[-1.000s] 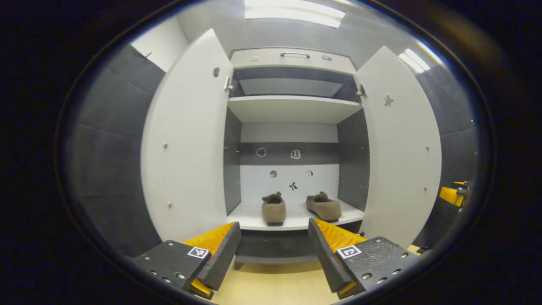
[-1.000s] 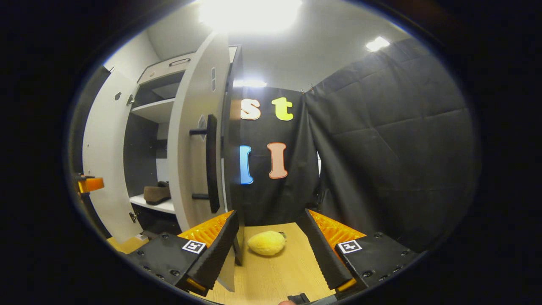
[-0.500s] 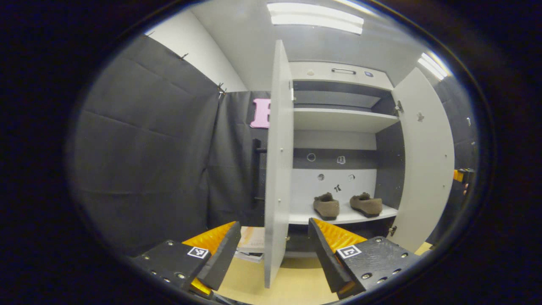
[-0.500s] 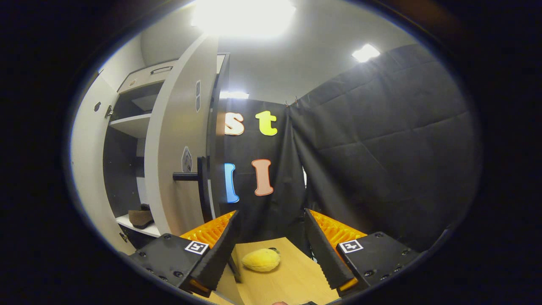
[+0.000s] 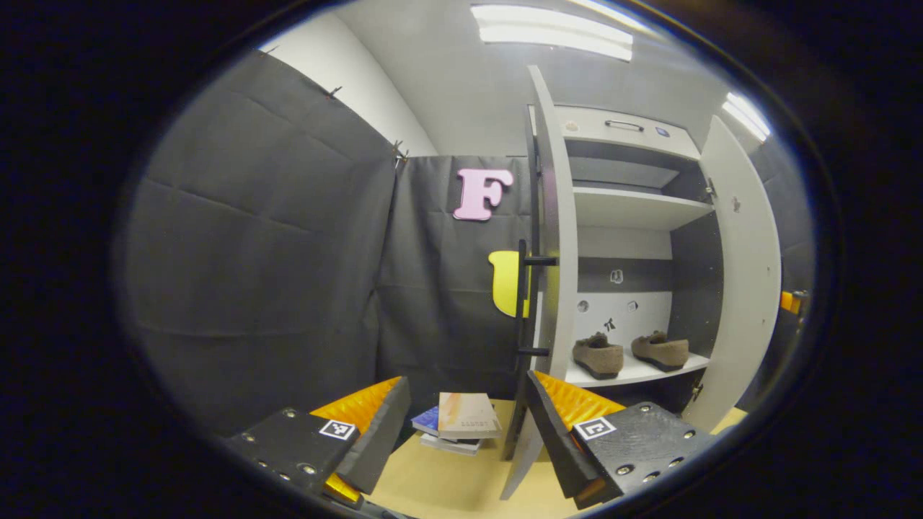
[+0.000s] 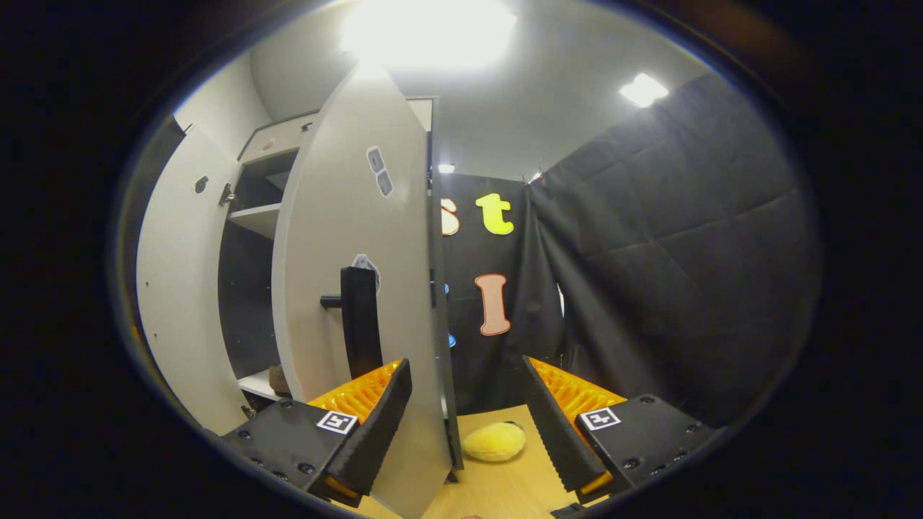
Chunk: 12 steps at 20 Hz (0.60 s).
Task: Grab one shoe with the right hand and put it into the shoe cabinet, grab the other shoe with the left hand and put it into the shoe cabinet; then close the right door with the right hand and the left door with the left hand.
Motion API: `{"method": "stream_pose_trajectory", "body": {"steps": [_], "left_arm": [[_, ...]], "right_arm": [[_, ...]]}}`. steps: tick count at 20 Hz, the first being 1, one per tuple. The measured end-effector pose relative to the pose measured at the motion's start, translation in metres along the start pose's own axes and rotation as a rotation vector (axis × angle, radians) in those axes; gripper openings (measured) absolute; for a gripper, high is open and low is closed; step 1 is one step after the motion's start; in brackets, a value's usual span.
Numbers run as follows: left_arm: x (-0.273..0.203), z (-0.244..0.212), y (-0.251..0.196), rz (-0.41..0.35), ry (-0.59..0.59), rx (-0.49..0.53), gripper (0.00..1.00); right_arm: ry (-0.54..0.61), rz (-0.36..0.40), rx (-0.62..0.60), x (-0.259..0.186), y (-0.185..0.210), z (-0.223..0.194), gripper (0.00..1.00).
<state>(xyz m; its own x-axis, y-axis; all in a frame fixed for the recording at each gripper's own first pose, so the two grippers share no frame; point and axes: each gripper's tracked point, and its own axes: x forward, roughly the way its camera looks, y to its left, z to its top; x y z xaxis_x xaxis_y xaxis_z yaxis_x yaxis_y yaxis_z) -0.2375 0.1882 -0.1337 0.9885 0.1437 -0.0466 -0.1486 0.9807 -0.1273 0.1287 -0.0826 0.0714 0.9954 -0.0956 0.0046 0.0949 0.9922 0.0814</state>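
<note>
both shoes (image 5: pixel 629 353) sit on the cabinet's lower shelf (image 5: pixel 634 371). both grippers have swung outward to the door edges: left gripper (image 5: pixel 465 425), fingers released, by the left door (image 5: pixel 551 288); right gripper (image 6: pixel 465 411), released, straddling the right door (image 6: pixel 360 288). closing comes next.

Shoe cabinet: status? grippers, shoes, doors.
Left gripper open, right gripper open, both empty. Both shoes on the lower shelf. Left door and right door both open; nothing blocks them.

Stacked books (image 5: pixel 461 422); yellow plush (image 6: pixel 494 441)
</note>
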Motion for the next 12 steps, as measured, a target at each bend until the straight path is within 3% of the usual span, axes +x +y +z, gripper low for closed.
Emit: {"method": "stream_pose_trajectory", "body": {"steps": [2,7,12], "left_arm": [[0.005,-0.003,0.004,-0.005,0.002,0.006,0.93],[0.013,-0.012,0.027,0.008,0.017,-0.002,0.96],[0.023,-0.027,0.048,0.029,0.028,-0.017,0.93]], "right_arm": [[0.001,0.015,-0.003,0.004,0.016,-0.001,0.96],[0.011,0.068,0.004,0.018,0.058,-0.006,0.96],[0.044,0.122,-0.079,0.034,0.099,-0.025,0.96]]}}
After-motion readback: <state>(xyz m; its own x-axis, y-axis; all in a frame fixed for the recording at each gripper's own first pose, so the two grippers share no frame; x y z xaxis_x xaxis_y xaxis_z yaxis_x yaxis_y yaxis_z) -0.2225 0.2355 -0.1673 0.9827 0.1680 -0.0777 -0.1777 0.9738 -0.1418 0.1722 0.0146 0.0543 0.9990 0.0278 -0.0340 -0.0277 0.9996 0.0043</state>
